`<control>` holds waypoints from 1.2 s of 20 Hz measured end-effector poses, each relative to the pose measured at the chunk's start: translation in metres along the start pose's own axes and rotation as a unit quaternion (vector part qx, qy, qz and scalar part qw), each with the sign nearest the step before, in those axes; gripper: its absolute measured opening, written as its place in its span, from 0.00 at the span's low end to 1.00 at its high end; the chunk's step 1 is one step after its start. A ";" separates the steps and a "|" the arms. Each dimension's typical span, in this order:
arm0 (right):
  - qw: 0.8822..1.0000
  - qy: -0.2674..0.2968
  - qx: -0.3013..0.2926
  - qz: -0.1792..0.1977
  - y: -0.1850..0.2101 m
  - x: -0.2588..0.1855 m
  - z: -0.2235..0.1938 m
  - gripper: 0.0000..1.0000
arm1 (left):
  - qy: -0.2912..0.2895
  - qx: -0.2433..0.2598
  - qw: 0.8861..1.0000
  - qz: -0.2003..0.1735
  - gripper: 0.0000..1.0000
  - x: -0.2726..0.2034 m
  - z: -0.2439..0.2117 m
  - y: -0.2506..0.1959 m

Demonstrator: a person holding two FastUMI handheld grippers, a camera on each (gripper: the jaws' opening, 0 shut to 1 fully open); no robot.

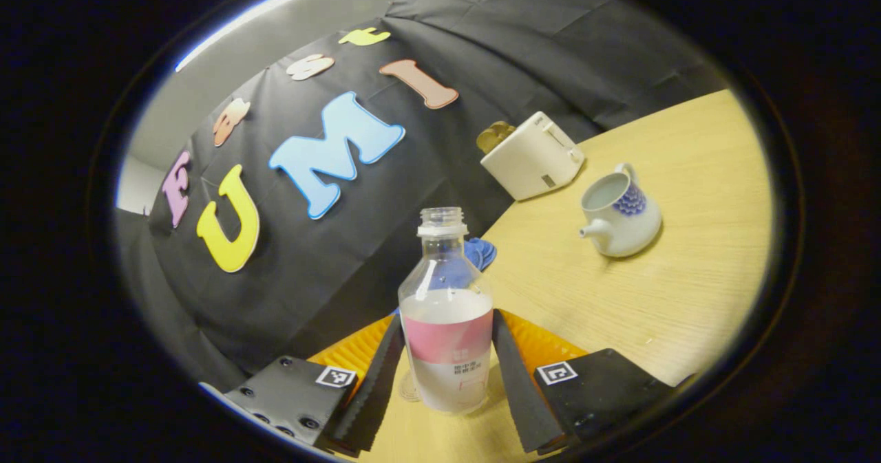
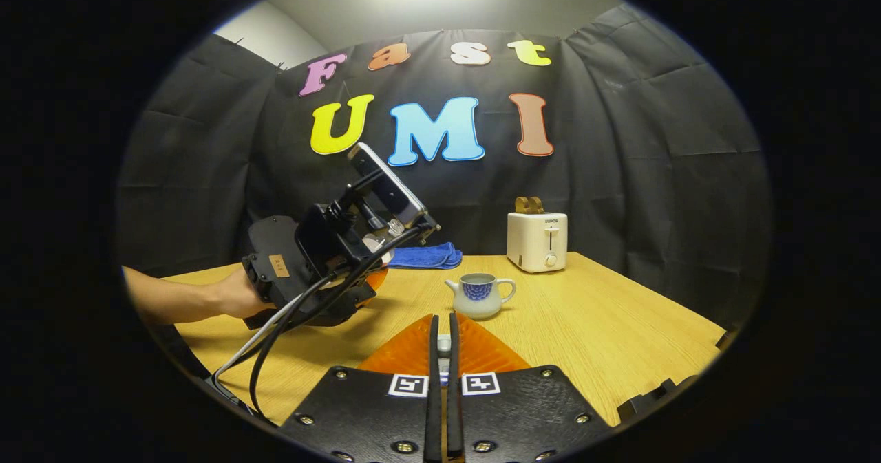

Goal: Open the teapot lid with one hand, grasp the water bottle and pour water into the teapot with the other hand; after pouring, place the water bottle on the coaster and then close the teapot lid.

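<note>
The water bottle (image 1: 447,325), clear plastic with a pink-and-white label, capless and about half full, stands on the pale wooden bench (image 1: 661,298) between the fingers of the left hand-held gripper (image 1: 447,373). The jaws flank it closely, but whether both press on it cannot be told. Farther off sits the white ceramic teapot with a blue pattern (image 1: 619,215), its mouth uncovered, so the lid step looks done and the bottle grasp is in hand. Next the bottle must be gripped firmly, lifted, carried to the teapot and tilted over its mouth. Beyond are a blue cloth (image 1: 482,250) and a cream toaster (image 1: 531,155).

In the right gripper view, the right hand-held gripper (image 2: 441,353) is clenched, with something small and pale between its fingers, likely the lid, though too hidden to be sure. That view also shows the person's hand (image 2: 237,296) holding the left unit, and the teapot (image 2: 480,294) in profile.
</note>
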State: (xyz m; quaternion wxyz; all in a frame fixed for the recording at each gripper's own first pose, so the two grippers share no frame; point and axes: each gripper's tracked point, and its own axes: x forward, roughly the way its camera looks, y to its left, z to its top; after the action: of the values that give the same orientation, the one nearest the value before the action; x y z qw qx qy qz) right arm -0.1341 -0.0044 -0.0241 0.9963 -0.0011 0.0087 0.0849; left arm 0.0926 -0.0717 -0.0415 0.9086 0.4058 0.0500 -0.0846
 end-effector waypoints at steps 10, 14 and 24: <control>1.000 -0.010 0.011 0.000 0.006 -0.019 0.009 0.03 | 0.005 0.143 0.990 0.001 0.87 0.009 0.019 -0.019; 1.000 -0.008 0.014 -0.006 0.003 -0.025 0.008 0.04 | 0.001 0.193 0.981 -0.002 0.86 0.007 0.029 -0.029; 1.000 -0.005 0.020 -0.013 -0.006 -0.029 0.006 0.04 | 0.001 0.289 0.957 -0.035 0.87 0.024 0.048 -0.066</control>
State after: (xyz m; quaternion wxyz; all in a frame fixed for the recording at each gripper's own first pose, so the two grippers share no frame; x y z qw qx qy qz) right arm -0.1617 -0.0155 -0.0171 0.9972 0.0193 0.0056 0.0719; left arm 0.1043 -0.1534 -0.0620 0.7492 0.6490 0.0390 -0.1268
